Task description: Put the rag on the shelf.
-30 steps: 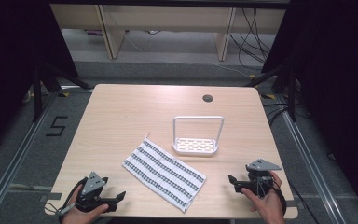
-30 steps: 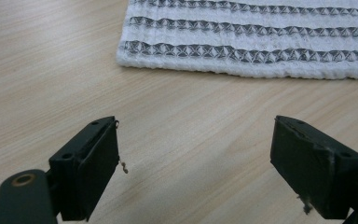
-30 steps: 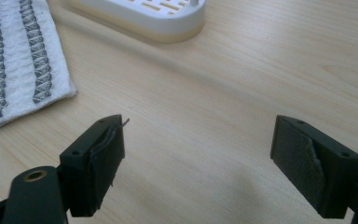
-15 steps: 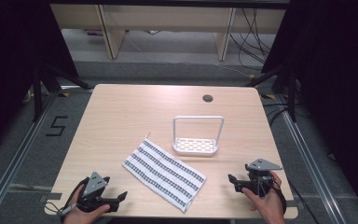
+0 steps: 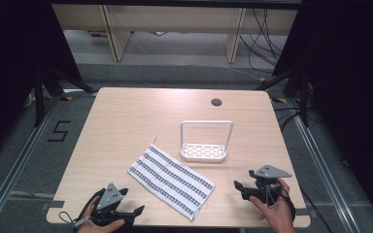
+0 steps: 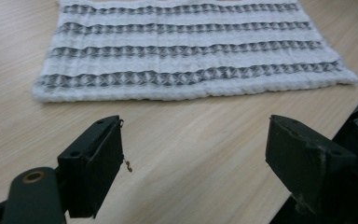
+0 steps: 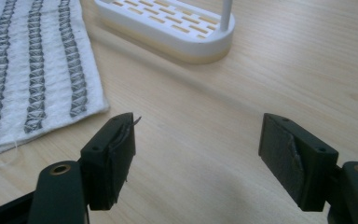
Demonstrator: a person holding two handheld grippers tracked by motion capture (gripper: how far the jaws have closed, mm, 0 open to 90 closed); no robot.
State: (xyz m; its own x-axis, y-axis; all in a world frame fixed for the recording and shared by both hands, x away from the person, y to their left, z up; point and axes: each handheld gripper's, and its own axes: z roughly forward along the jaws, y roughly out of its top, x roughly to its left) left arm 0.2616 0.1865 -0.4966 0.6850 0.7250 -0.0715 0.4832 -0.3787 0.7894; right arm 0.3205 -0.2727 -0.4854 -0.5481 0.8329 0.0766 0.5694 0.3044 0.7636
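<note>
Here the striped cloth lies flat on the table, just beside an empty white rack. Left gripper gapes wide; right gripper, narrowing slightly, stands apart, holding nothing.

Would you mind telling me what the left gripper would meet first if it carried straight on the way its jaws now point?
Most likely the long near edge of the striped cloth. The left gripper stands open with bare table between it and that edge, though its height above the wood is hard to judge.
</note>
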